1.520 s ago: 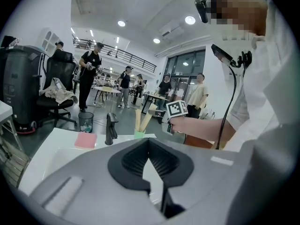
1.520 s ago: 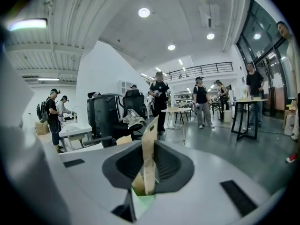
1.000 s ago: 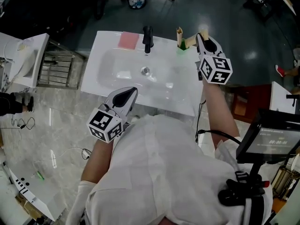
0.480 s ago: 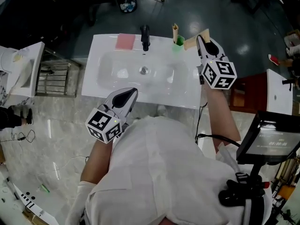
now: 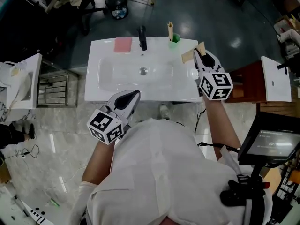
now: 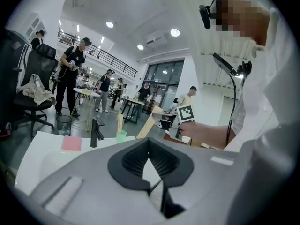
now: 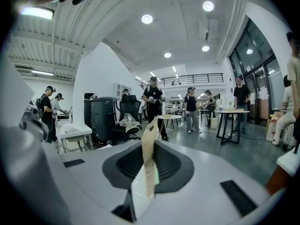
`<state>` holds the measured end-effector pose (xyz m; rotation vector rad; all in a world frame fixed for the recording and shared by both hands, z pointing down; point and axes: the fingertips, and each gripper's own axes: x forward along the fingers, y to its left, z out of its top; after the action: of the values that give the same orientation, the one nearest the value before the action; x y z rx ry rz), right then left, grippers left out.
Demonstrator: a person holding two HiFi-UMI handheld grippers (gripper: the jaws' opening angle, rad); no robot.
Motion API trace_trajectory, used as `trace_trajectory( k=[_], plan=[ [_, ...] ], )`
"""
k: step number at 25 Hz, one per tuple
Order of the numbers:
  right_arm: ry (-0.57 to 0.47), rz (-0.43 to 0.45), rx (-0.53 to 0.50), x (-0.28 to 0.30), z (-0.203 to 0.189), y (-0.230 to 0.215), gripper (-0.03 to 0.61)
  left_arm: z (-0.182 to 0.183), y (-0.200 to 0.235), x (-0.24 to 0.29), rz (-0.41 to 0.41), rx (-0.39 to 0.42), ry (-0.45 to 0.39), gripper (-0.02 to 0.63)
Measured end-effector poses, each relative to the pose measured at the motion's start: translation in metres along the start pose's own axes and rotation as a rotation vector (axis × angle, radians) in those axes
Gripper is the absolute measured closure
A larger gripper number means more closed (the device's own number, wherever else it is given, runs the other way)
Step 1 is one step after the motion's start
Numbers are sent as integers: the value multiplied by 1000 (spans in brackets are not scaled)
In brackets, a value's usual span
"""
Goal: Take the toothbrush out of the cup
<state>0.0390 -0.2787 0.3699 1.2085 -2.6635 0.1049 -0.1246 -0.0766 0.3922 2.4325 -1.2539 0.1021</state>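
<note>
Bottom centre: person's white shirt [image 5: 159, 172]. L gripper [image 5: 135, 93], lower left of centre, has jaws shut w/ nothing between; its tip sits at the front edge of the white sink [image 5: 93, 86]. R gripper [image 5: 197, 52], mid-right by the sink's right edge, is clamped on the tan toothbrush [image 5: 189, 56], which points up-left, out of the cup and apart from it. Back ledge, upper centre: pink pad [image 5: 123, 44], black tap [image 5: 142, 36], green cup [image 5: 175, 38] w/ another tan stick [image 5: 169, 30] standing in it. Pale marble floor [image 5: 51, 139] at left, dark floor [image 5: 220, 18] across top.
</note>
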Motion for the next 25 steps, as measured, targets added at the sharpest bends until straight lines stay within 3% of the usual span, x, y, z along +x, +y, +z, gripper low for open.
trace_trajectory(
  k=[12,19,25],
  plan=[
    [65,-14,31,-57,-37,53,528,-14,-13,-24,-74,53,39,607],
    [90,-33,44,-84,-68,88,528,-46,-19,-47,-106,72,55,607],
    [113,-22,40,-78,-64,104,528,-43,-8,-56,-117,60,54,607]
  ],
)
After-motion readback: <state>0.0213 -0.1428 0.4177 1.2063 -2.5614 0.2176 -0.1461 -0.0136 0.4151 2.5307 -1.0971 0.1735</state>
